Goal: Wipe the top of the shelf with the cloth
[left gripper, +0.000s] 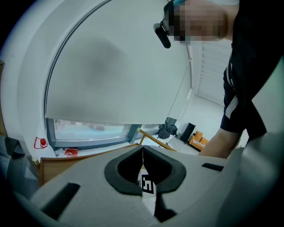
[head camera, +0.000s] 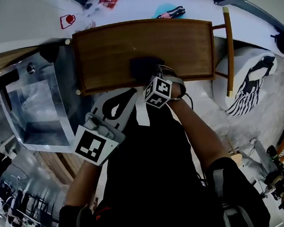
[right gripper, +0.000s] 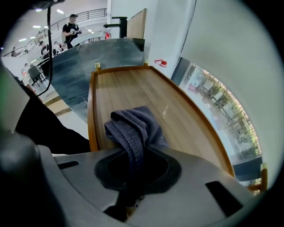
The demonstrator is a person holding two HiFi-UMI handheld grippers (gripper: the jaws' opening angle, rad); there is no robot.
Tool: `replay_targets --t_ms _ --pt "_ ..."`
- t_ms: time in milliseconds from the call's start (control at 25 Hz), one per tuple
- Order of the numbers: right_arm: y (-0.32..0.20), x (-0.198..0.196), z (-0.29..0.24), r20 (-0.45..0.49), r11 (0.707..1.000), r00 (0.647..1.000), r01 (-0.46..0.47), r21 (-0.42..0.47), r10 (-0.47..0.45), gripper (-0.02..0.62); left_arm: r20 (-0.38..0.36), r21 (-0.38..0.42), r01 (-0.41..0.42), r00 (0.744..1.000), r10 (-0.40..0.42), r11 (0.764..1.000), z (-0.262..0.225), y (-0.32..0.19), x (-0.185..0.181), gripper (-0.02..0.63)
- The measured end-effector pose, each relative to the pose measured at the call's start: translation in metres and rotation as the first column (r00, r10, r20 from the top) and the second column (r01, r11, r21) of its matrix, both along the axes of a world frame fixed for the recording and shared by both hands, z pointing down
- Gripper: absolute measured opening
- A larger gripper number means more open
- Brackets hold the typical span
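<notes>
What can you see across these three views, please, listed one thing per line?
shelf: one, brown wood, rimmed top, ahead of the person.
cloth: one, dark blue-grey, on the shelf top near its front edge.
sink: one, steel, left of the shelf.
striped object: one, black and white, right of the shelf.
right gripper: one, grey, shut on the cloth.
left gripper: one, grey, shut, empty, short of the shelf.

The wooden shelf top (head camera: 175,43), bordered by a low raised rim, carries one bunched dark grey cloth (head camera: 145,68) near the middle of its near edge.
</notes>
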State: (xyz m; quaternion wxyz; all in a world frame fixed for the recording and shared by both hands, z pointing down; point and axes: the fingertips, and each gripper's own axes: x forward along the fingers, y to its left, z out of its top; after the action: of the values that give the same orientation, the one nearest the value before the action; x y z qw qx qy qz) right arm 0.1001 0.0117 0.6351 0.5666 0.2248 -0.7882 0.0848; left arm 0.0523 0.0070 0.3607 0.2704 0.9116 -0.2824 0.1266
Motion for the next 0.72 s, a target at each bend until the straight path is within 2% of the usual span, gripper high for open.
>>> replay_targets --t_ms 720 --pt "-0.001 0.11 0.0 -0.034 0.988 0.988 -0.153 0.02 0.154 0.04 0.005 0.008 -0.097 0.995 0.097 0.995 -0.001 0.003 0.074 0.023"
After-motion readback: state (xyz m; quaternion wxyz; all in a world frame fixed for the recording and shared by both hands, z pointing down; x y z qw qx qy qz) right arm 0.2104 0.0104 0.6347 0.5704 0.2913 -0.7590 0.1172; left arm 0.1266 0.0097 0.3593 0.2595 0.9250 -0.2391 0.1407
